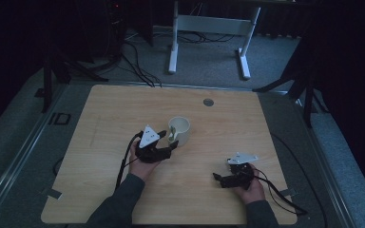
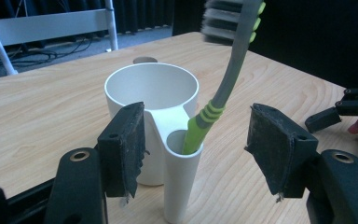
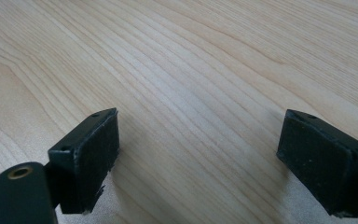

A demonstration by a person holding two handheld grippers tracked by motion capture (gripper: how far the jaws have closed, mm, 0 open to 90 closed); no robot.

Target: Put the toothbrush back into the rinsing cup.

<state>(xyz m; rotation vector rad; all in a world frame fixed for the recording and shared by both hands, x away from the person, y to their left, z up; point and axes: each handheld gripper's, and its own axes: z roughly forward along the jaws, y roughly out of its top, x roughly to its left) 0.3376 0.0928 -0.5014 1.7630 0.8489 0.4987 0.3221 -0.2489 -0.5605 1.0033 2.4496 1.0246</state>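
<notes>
A white cup (image 1: 179, 130) (image 2: 151, 88) stands upright near the middle of the wooden table (image 1: 123, 109). A narrow white tube (image 2: 182, 182) is joined to its near side. A toothbrush (image 2: 226, 84) with a green and grey handle stands tilted in that tube, bristles up. My left gripper (image 1: 168, 144) (image 2: 196, 154) is open, with its jaws either side of the tube and toothbrush and clear of both. My right gripper (image 1: 220, 180) (image 3: 198, 158) is open low over bare wood at the front right, nothing between its jaws. Its dark jaws (image 2: 335, 114) show at the edge of the left gripper view.
A round grey grommet (image 1: 208, 102) sits in the table top near the far edge. Beyond the table stand a white desk frame (image 1: 209, 28) and dark stands, with cables on the grey floor. Each gripper's cable trails towards the front edge.
</notes>
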